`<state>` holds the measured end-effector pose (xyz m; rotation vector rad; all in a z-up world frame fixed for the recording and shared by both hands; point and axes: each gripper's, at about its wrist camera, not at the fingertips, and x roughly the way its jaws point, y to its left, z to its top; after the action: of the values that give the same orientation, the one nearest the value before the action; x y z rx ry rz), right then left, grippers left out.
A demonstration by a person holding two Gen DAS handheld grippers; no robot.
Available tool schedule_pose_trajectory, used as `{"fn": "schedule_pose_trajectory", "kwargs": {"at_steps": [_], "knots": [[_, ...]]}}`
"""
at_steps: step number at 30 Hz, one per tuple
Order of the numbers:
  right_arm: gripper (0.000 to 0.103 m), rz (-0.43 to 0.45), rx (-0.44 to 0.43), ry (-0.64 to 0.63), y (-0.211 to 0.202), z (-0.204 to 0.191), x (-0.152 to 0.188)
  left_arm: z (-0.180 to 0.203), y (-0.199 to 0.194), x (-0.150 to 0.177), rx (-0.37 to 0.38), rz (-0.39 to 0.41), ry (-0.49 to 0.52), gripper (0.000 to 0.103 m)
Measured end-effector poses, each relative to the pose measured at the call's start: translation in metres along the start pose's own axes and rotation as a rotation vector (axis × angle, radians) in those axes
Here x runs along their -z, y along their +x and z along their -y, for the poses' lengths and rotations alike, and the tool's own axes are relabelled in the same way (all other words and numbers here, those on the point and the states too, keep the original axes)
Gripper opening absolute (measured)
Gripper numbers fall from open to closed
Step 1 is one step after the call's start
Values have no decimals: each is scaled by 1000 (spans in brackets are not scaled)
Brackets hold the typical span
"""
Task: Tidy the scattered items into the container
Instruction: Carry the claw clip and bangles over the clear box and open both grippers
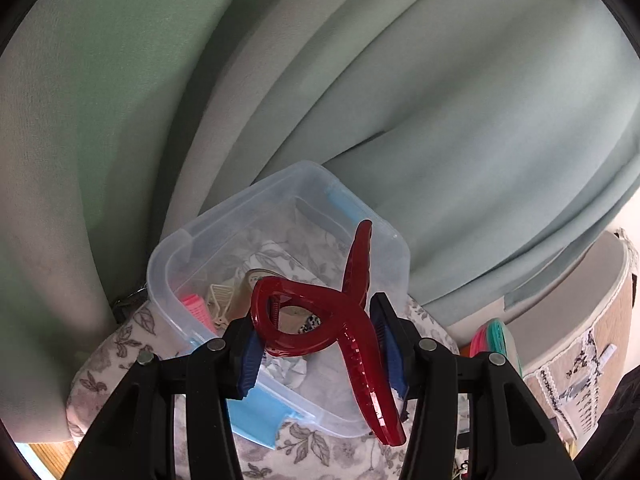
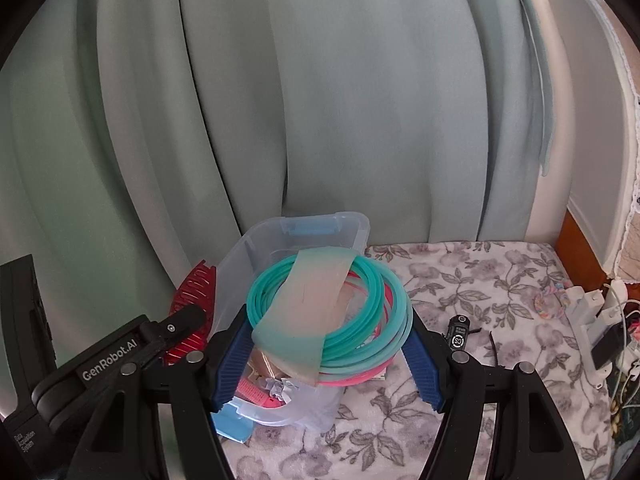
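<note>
A clear plastic container (image 1: 200, 248) with blue latches stands on a floral blanket; it also shows in the right wrist view (image 2: 352, 226). Inside lie a pink roller (image 1: 197, 309), a beige clip (image 1: 221, 300) and other small items. My left gripper (image 1: 320, 352) is shut on a dark red claw hair clip (image 1: 320, 316) and holds it over the container's near edge. The clip also shows in the right wrist view (image 2: 196, 292). My right gripper (image 2: 328, 356) is shut on a bundle of teal and pink hoops (image 2: 376, 312) wrapped in a pale band, held over the container's right side.
Pale green curtains (image 2: 320, 100) hang right behind the container. On the floral blanket (image 2: 460, 280) to the right lie a small black device (image 2: 459, 334) and a pastel hair tie (image 2: 550, 300). Chargers and cables (image 2: 600, 320) crowd the far right edge.
</note>
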<state>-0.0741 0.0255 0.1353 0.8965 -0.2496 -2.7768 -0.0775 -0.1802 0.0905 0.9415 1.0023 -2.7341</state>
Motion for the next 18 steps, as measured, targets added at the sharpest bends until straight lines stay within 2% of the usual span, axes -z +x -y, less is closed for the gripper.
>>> {"fn": "schedule_pose_trajectory", "kwargs": {"at_steps": [7, 18], "knots": [[73, -72, -16, -35, 33, -16, 9, -23, 14, -5, 11, -10, -53, 52], [73, -154, -52, -64, 71, -32, 23, -41, 26, -6, -1, -13, -75, 52]]}}
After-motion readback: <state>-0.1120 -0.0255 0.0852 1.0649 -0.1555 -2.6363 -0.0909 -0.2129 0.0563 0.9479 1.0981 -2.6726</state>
